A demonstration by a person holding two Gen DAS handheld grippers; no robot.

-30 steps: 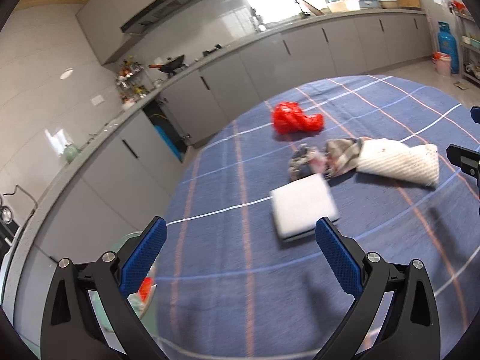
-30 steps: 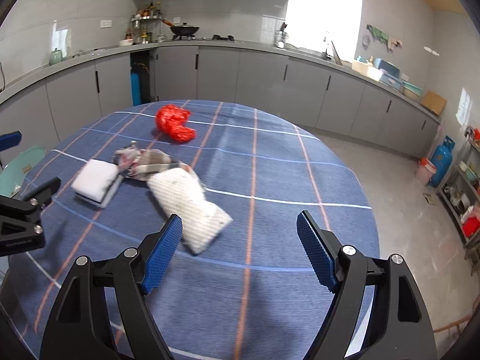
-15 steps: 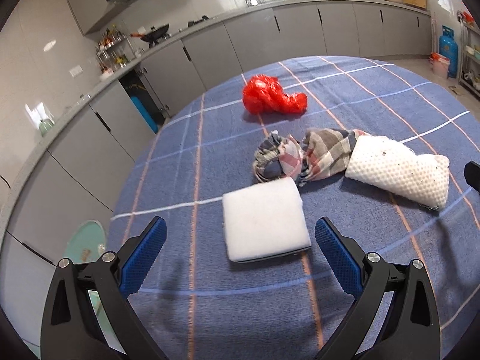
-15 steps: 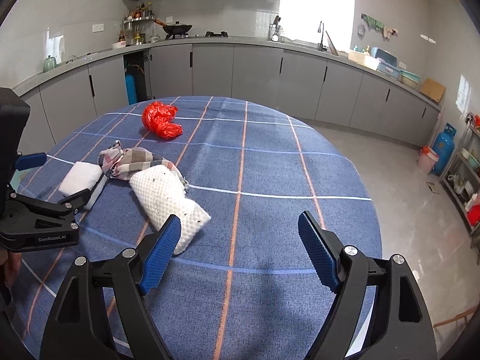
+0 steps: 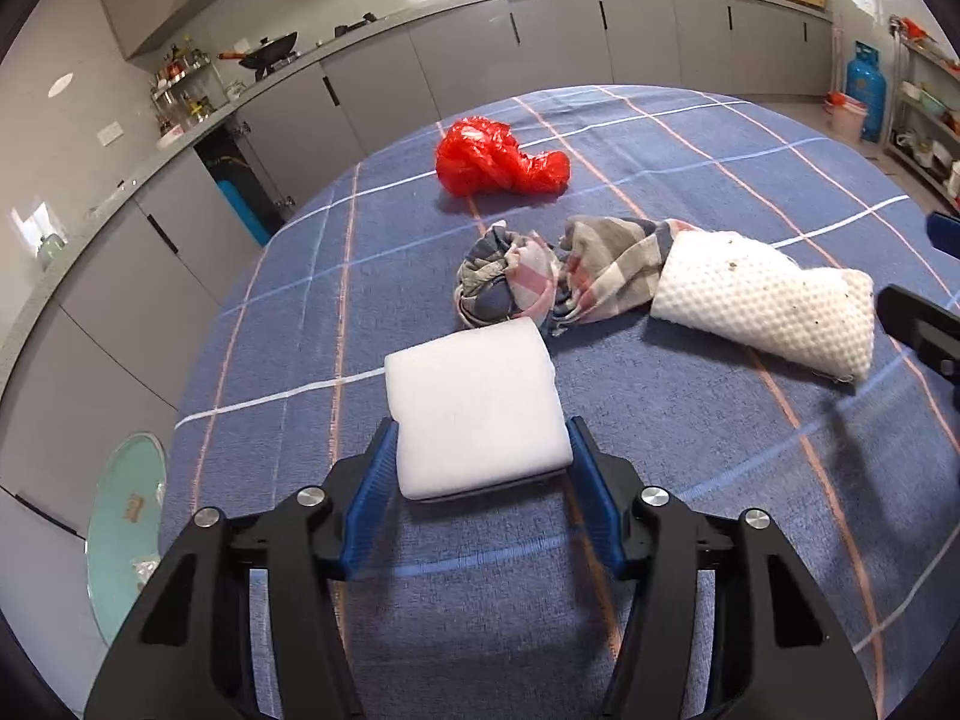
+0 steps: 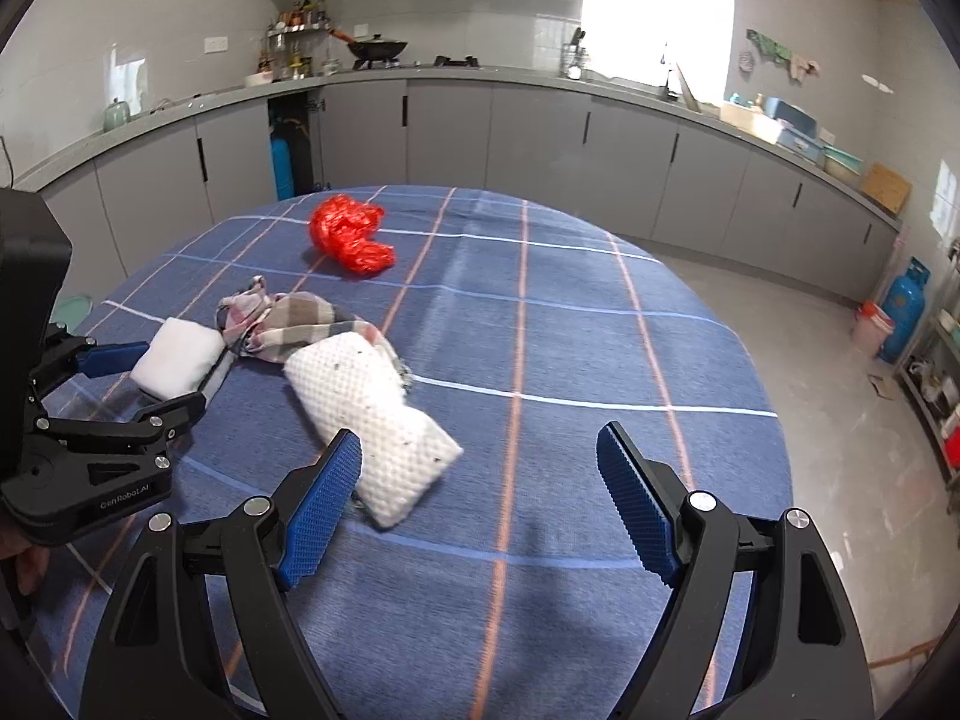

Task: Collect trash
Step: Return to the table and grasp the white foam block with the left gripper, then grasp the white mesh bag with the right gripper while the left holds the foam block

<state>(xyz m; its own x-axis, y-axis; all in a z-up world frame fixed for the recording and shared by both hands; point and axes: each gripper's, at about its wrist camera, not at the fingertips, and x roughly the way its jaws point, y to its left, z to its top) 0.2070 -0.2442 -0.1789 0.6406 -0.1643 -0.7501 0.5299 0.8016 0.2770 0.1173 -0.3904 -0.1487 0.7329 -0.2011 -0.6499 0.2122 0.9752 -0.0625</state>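
A flat white square foam pad (image 5: pixel 477 405) is seen lying on the round table with the blue checked cloth (image 5: pixel 690 432), between the blue pads of the left gripper (image 5: pixel 483 459). The jaws are closing on it and touch its sides. The right gripper (image 6: pixel 480 495) is held wide open over the cloth, with nothing in it, beside a bumpy white foam roll (image 6: pixel 366 414).

Left claw (image 5: pixel 480 468) closing, right claw (image 6: pixel 480 498) open.
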